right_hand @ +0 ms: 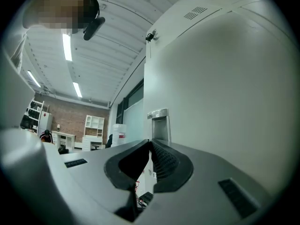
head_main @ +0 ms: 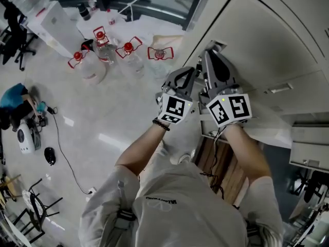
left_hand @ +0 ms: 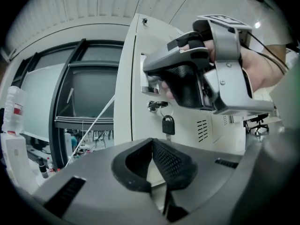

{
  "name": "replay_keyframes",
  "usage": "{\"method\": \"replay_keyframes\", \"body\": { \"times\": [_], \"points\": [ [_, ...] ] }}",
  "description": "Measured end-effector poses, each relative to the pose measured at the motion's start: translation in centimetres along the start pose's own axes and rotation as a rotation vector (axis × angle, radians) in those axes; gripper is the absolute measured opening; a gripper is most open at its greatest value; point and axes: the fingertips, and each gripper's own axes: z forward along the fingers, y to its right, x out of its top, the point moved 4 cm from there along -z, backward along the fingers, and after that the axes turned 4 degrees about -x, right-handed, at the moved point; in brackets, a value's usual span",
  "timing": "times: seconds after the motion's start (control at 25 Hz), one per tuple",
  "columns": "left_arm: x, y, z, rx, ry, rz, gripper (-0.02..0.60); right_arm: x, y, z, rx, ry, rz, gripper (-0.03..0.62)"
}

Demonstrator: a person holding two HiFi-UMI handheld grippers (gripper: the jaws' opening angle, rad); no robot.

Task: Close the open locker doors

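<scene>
Where the off-white locker door (head_main: pixel 257 40) stands right before the person, a key (left_hand: pixel 168 124) hanging from its lock, the right gripper (head_main: pixel 214 51) aims pinched-together, empty jaws at the recessed handle (right_hand: pixel 159 123). The left gripper (head_main: pixel 188 72), tips likewise meeting on nothing, hovers just beside.

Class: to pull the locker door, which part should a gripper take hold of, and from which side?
Probably the metal handle, near the edge of the door above the lock. Come at it head-on from the door's face, one jaw on each side: it stands out from a flat panel, and the hanging key would just swing.
</scene>
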Motion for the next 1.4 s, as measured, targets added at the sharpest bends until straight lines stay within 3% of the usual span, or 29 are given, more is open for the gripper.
{"method": "replay_keyframes", "body": {
  "times": [0.76, 1.0, 1.16, 1.24, 1.4],
  "points": [
    [-0.4, -1.1, 2.2, 0.042, 0.038, -0.005, 0.005, -0.9, 1.2, 0.4, -0.125, 0.012, -0.006, 0.011],
    [-0.3, -1.0, 1.7, 0.064, 0.046, 0.022, 0.005, -2.8, -1.3, -10.9, -0.048, 0.016, -0.123, 0.01],
    [-1.7, 0.5, -1.3, 0.12, 0.061, 0.104, 0.005, -7.1, -1.5, -19.8, -0.069, -0.088, -0.142, 0.011],
    [-3.4, 3.8, -3.8, 0.118, 0.037, 0.132, 0.005, -10.0, -0.4, -24.0, -0.109, -0.156, -0.107, 0.009],
    [-8.1, 14.3, -8.7, 0.031, -0.122, 0.114, 0.005, -13.7, 0.7, -32.2, -0.171, -0.21, -0.048, 0.01]
  ]
}}
